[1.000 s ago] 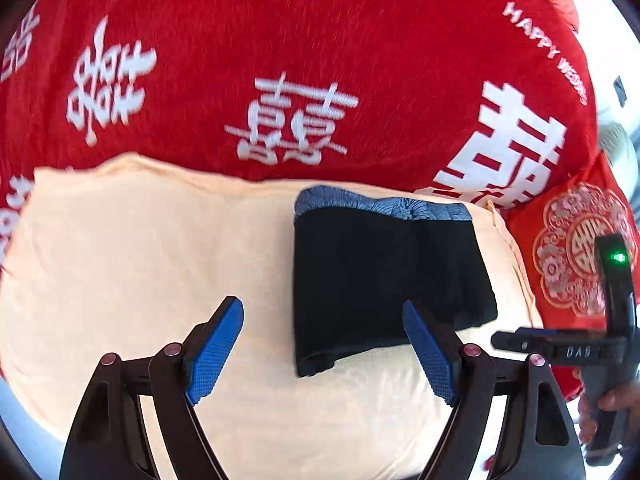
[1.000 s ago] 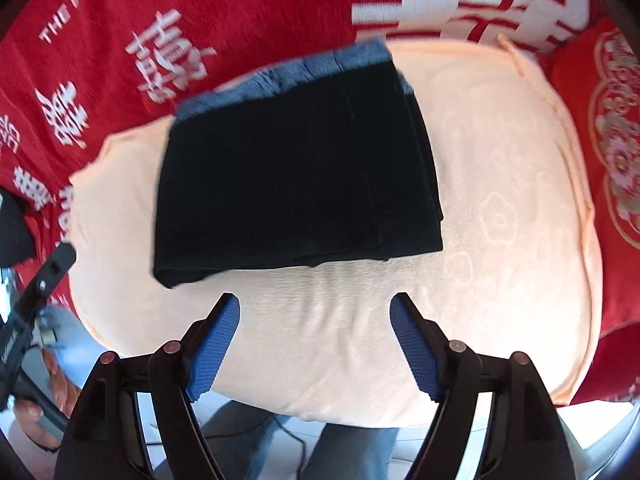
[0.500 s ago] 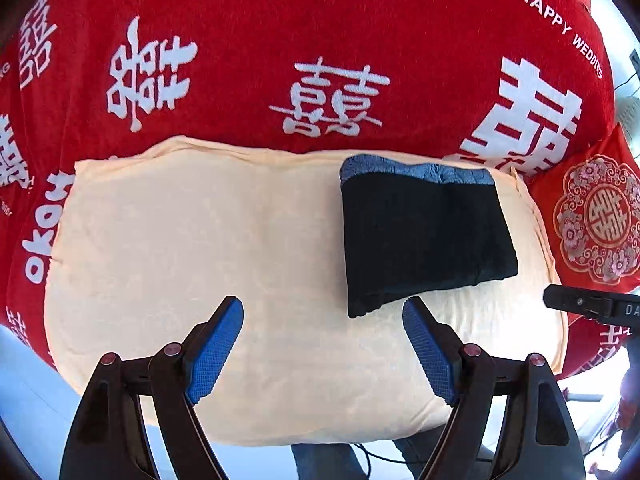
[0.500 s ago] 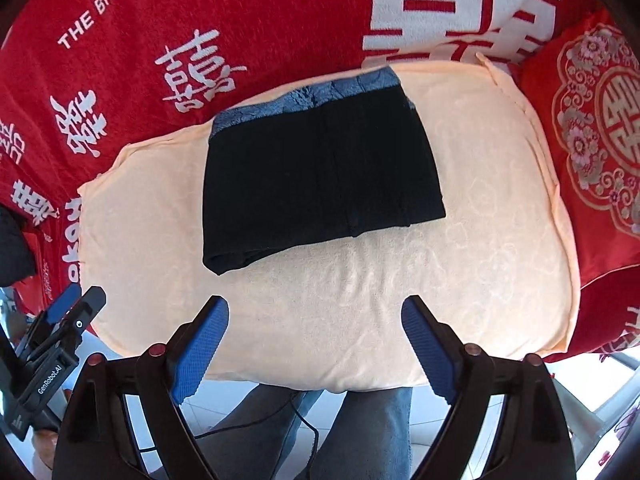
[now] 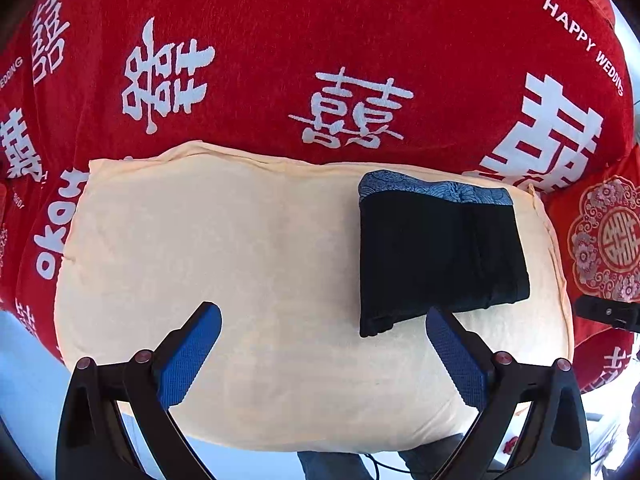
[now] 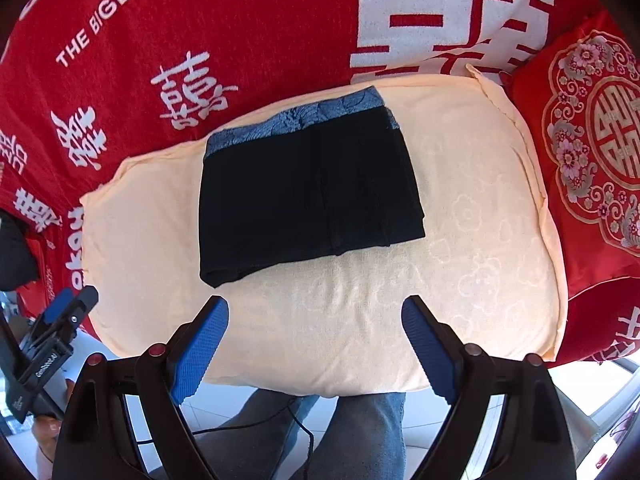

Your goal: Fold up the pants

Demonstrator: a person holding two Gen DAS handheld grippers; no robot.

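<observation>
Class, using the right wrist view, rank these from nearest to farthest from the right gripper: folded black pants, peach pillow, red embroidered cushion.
From the right gripper:
1. peach pillow, directly beneath the fingers.
2. folded black pants, ahead, slightly left.
3. red embroidered cushion, far right.

Folded black pants [image 6: 308, 192] lie on the peach cushion [image 6: 480, 240] — right hand-held gripper [image 6: 316, 344] above, jaws apart.

Both cameras look almost straight down from high up. Both see the pants [image 5: 436, 256], at three o'clock in the left view, at eleven in the right.
</observation>
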